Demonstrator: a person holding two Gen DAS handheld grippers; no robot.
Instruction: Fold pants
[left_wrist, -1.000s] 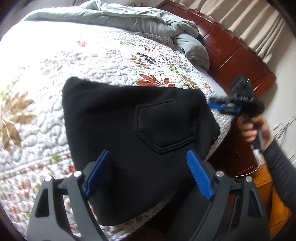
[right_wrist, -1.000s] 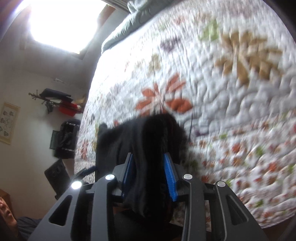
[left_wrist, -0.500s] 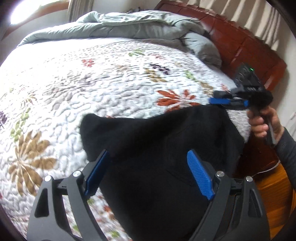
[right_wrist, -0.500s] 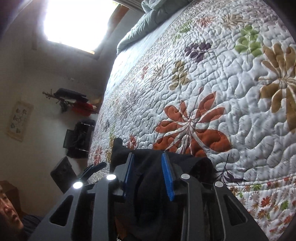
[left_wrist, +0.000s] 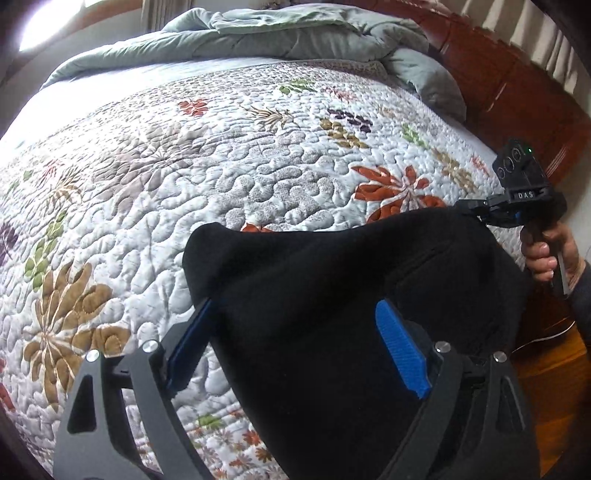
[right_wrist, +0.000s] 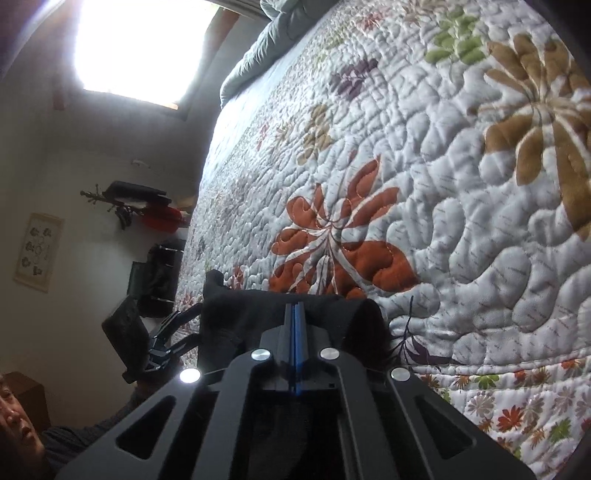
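Here, your bed's quilt lies broad and bare beyond the black pants, bunched at its near edge. Your left claw gapes wide, still opening, astride them; your right claw is pinched tight on their far corner.

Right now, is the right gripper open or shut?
Shut. In the right wrist view, the right gripper's blue pads meet with no gap, at the edge of the black pants.
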